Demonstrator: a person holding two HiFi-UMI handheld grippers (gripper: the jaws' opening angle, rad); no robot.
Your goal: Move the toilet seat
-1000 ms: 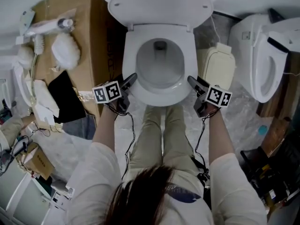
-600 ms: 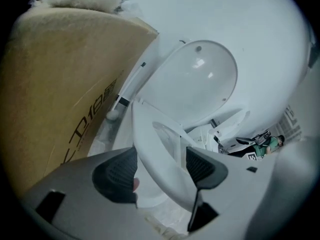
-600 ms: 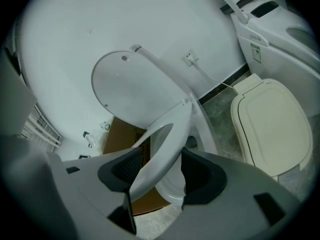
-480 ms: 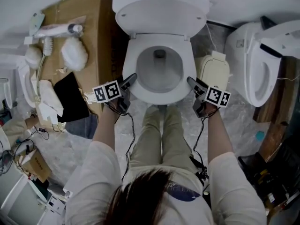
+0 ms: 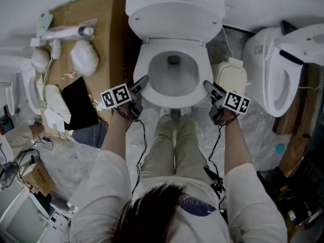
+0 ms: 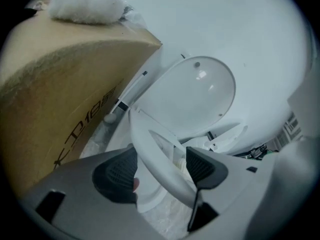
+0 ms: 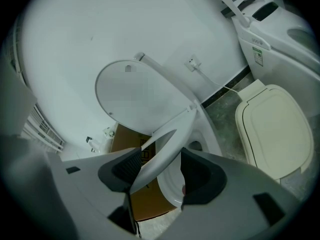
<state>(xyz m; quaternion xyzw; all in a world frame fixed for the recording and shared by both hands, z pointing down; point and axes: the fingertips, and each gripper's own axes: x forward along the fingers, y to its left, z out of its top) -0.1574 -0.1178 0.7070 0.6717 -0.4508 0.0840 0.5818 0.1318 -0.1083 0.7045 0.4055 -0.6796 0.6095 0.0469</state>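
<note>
Above the bowl point(image 5: 174, 77), the toilet seat point(image 5: 174, 102) sits tilted, front raised off the rim, hinged below the upright lid point(image 5: 174, 14). The left gripper point(image 5: 142, 81) and right gripper point(image 5: 207, 85) each clamp one side of the ring, jaws partway apart. A cardboard box point(image 5: 96, 24) stands beside the toilet.

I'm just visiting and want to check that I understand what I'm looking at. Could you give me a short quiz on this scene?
1. True or false: the toilet lid stands raised.
2. What passes between the jaws of both the left claw and the right claw? A) a brush B) the toilet seat C) a cable
3. Fill in: in the head view, the cardboard box stands to the ____ of the toilet bowl.
Key: 1 true; 2 B; 3 left.
</note>
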